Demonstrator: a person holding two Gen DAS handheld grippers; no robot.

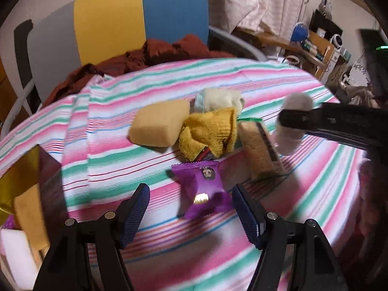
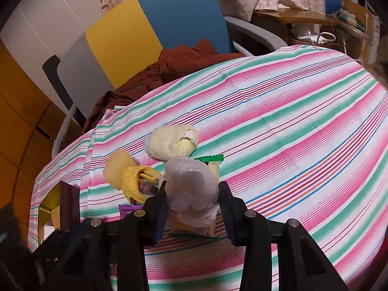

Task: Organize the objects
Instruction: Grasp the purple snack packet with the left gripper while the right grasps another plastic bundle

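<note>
Sorting is proceeding: the left gripper (image 1: 190, 208) is hovering wide apart, empty, over the purple snack packet (image 1: 201, 189) beside the sponge (image 1: 160, 125), while the right gripper (image 2: 192, 203) is clamping a pale rolled sock (image 2: 191, 184), lifting it clear of the pile

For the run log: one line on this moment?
left gripper: open over purple wrapper | right gripper: shut on pale rolled sock

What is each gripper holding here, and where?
Right gripper clamps a pale wrapped bundle across its middle. Left gripper is open, holding nothing.
</note>
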